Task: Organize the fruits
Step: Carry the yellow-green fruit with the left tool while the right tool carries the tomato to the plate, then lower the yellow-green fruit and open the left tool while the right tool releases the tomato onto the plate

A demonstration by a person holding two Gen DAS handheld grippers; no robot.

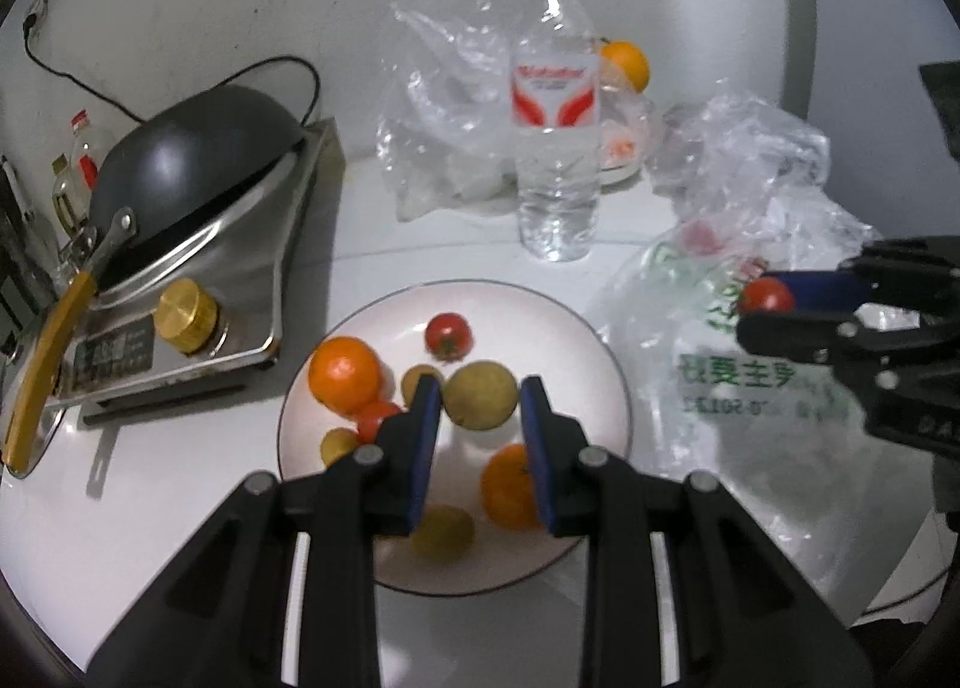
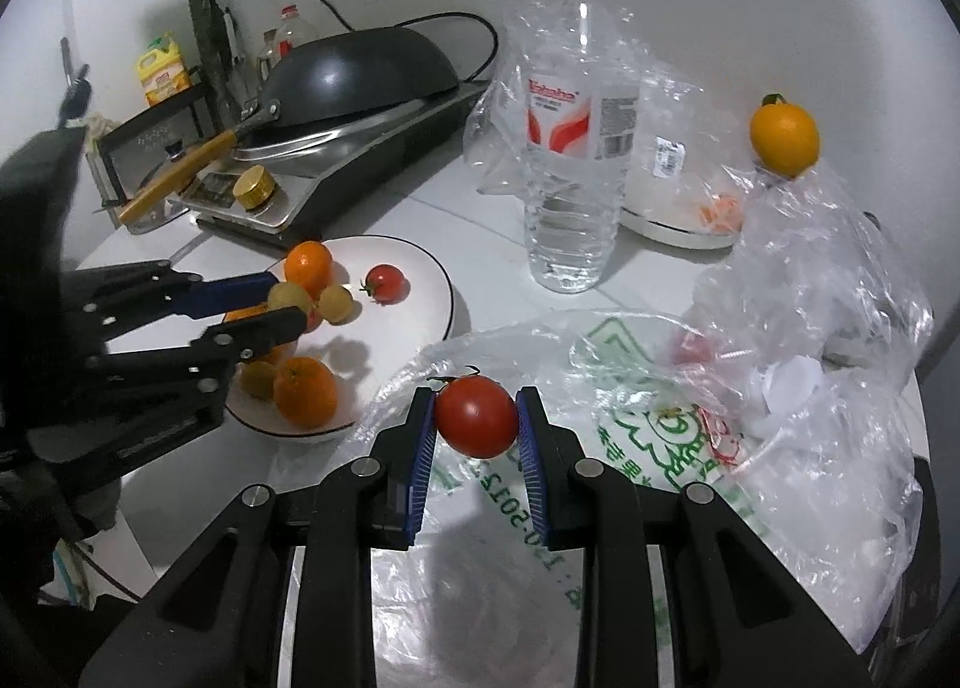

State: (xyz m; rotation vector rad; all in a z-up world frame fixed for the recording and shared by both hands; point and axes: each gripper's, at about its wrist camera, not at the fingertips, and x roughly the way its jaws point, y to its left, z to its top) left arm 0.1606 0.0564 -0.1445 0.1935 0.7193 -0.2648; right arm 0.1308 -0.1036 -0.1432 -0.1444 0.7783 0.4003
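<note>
R gripper point(image 2: 475, 418) clamped on a red tomato point(image 2: 476, 416), pads pressing both sides, held above the printed plastic bag point(image 2: 630, 448) on the near-right of the bench point(image 2: 420, 196). L gripper point(image 1: 480, 406) at its narrowest, nothing between the pads, hovering over the white plate point(image 1: 600, 364) w/ its tips above the fruit. Plate load: 2 oranges point(image 1: 345, 373), a small red tomato point(image 1: 449, 332) at the far side, several yellow-green fruits point(image 1: 480, 394), one more red piece partly hidden behind the L finger. Bare plate surface at far-right and in the centre. Obstacles: water bottle point(image 2: 570, 147) upright just beyond the plate and bag, between them; clear crumpled bags point(image 2: 810, 268) behind and right of it; a second dish point(image 2: 672, 226) behind the bottle w/ a lone orange point(image 2: 784, 132) far right. Stove point(image 1: 198, 316) w/ an upturned wok point(image 1: 198, 147) sits left of the plate, its corner near the plate rim. Printed bag edge just beside the plate's right rim. Bench edge curves off at near left.
</note>
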